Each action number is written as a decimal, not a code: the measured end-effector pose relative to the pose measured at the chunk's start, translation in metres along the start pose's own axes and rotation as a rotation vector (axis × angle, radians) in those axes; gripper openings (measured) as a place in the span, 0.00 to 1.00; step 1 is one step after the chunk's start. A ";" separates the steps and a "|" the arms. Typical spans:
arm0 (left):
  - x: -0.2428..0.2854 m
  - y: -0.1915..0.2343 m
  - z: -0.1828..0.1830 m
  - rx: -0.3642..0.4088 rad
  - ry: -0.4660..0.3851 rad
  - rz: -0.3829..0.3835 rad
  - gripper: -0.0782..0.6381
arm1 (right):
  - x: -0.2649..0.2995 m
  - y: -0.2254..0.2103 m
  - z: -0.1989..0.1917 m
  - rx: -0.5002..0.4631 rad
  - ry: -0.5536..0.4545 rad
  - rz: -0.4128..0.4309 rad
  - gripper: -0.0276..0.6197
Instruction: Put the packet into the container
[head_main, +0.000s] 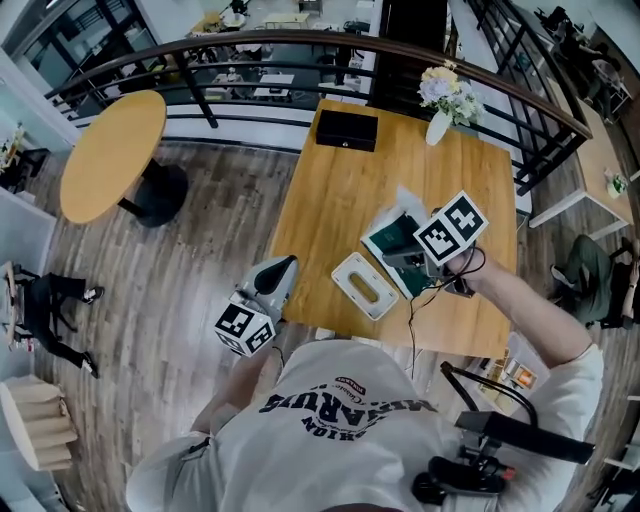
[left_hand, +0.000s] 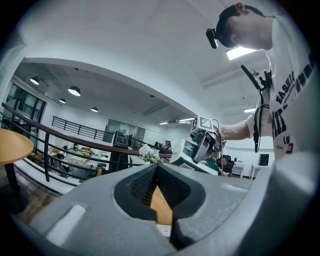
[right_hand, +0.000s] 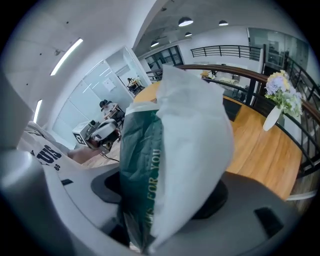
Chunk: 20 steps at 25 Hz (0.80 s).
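Your right hand-held gripper (head_main: 428, 258) pinches the packet (right_hand: 190, 140) by one edge: likely light, floppy, slippery; container (head_main: 365, 286) at eight o'clock.

The packet (right_hand: 190, 130) was of thin, crinkled plastic film with a soft gloss, white on one face and dark green on the other; the container (head_main: 365, 286) looked like matt white plastic. The shells of the left gripper (left_hand: 156, 171) and the right gripper (right_hand: 162, 197) were smooth matt grey plastic, and the left one's pads (left_hand: 141, 186) were black and finely ribbed. The table (head_main: 330, 190) was smooth, satin-finished wood, the floor (head_main: 190, 270) duller grey-brown planking, and the person's shirt (head_main: 280, 455) white cloth with dark print.
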<state>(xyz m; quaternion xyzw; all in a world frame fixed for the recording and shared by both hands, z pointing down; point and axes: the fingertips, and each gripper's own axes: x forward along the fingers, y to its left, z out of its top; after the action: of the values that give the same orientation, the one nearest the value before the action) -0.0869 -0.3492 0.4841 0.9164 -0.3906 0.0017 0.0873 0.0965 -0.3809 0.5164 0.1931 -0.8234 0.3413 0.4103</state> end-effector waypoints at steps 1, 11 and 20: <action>0.000 -0.001 -0.001 0.002 0.003 -0.001 0.11 | 0.005 -0.002 -0.002 0.008 0.000 0.002 0.52; -0.011 -0.013 -0.003 0.003 0.026 -0.013 0.11 | 0.120 -0.050 -0.051 0.086 0.103 -0.032 0.51; -0.011 -0.028 0.000 0.013 0.045 -0.021 0.11 | 0.243 -0.102 -0.115 0.124 0.234 -0.173 0.51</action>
<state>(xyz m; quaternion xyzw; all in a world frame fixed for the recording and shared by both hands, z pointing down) -0.0747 -0.3223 0.4786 0.9207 -0.3789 0.0238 0.0902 0.0768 -0.3783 0.8034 0.2471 -0.7275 0.3749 0.5187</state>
